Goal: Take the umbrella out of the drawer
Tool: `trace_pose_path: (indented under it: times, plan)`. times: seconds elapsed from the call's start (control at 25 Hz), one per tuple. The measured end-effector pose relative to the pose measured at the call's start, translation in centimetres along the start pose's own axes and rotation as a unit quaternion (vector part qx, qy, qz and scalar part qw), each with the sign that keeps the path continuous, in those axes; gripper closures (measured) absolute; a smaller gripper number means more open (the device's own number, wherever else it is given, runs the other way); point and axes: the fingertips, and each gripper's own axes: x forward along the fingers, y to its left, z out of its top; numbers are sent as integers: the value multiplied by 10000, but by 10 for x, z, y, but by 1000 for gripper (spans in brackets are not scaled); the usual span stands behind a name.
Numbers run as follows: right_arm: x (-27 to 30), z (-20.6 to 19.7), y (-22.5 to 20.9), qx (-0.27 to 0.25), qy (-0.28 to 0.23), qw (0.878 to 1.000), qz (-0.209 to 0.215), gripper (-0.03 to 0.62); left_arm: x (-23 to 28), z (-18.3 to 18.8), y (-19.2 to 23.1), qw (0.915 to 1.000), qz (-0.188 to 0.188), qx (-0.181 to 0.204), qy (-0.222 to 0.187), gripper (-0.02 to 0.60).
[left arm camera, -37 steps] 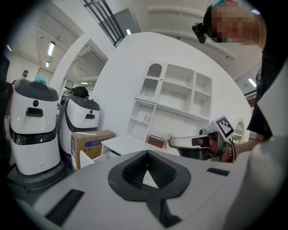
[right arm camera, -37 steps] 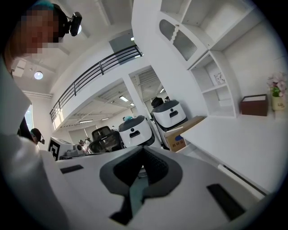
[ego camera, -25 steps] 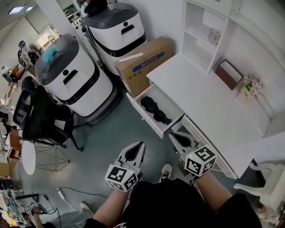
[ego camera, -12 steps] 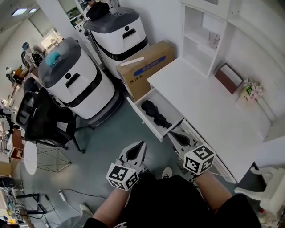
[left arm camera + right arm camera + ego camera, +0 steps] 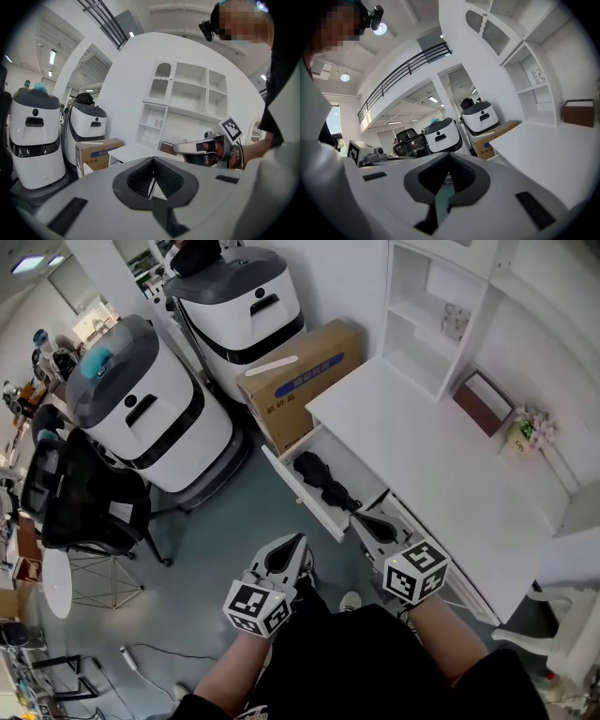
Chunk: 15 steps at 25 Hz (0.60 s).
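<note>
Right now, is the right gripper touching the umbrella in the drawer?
Apart. In the right gripper view the right gripper is shut on nothing; the head view shows the umbrella lying in the drawer ahead of it.

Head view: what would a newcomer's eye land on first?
The open drawer under the white desk, with a black folded umbrella lying inside. Below it, the left gripper and right gripper, both shut and empty, point toward it. Two big white-and-grey machines stand upper left.
</note>
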Motion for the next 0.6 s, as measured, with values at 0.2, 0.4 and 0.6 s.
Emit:
trace_pose_path:
  times: [0.2,0.4,0.6]
  plan:
    - [25,1,-13,57,76,9997,-242,592,18,3,23,9996,-259,95,60,578]
    - [50,1,-28,24,198,9988,-447,592,34,9,44,9984,-500,207,136,578]
    - [77,-11,-47,9,393,9973,-627,592,51,7,60,9959,-802,368,186,578]
